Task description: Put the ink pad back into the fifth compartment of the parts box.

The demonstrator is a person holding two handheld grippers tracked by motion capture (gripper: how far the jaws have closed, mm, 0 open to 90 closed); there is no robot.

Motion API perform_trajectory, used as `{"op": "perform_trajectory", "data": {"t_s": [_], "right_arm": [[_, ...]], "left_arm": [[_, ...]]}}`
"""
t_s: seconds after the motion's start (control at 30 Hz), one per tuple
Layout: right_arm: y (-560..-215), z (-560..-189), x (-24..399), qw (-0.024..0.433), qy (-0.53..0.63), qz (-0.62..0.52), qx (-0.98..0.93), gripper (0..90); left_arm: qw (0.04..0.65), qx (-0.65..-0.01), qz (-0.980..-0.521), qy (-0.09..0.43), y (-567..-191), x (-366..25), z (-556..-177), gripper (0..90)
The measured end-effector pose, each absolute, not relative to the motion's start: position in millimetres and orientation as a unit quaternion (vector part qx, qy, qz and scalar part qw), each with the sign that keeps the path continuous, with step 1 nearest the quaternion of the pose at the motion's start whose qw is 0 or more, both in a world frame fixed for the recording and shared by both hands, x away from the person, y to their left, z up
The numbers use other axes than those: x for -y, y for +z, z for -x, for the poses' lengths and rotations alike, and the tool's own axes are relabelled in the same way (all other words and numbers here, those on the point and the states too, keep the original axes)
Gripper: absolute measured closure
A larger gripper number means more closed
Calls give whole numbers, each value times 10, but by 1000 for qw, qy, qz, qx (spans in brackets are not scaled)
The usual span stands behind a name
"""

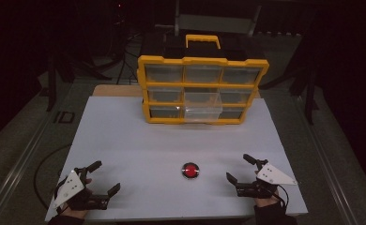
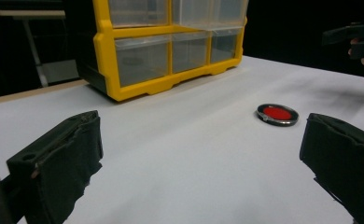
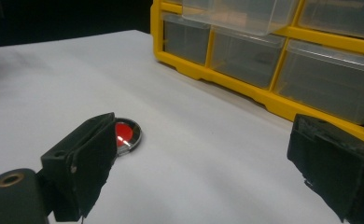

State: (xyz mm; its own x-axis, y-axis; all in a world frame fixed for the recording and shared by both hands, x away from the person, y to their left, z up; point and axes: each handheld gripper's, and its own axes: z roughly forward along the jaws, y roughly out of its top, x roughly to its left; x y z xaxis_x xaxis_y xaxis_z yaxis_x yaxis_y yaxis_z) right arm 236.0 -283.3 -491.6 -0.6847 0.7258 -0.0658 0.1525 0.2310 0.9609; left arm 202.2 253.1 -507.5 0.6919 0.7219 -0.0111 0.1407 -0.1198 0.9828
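One round red disc (image 1: pixel 190 170) with a shiny metal rim lay flat on the smooth white table (image 1: pixel 125 140), between the left gripper (image 1: pixel 101 178) and right gripper (image 1: pixel 237 168). Both grippers stood released, holding nothing. The yellow plastic organizer (image 1: pixel 202 89) had, it seemed, nine clear drawers, one pulled out.

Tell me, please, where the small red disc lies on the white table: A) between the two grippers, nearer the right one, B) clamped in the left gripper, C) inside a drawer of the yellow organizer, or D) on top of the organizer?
A: the red disc rests flat on the white table, between the left gripper and the right gripper, nearer the right, untouched.
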Motion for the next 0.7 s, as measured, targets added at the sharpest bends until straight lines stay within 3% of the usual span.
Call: {"op": "perform_trajectory", "data": {"t_s": [0.7], "right_arm": [[-4901,-2318,2839,267,548,-307,-731,86]], "left_arm": [[574,-289,-731,228,-5087,-2482,-2041,3]]}}
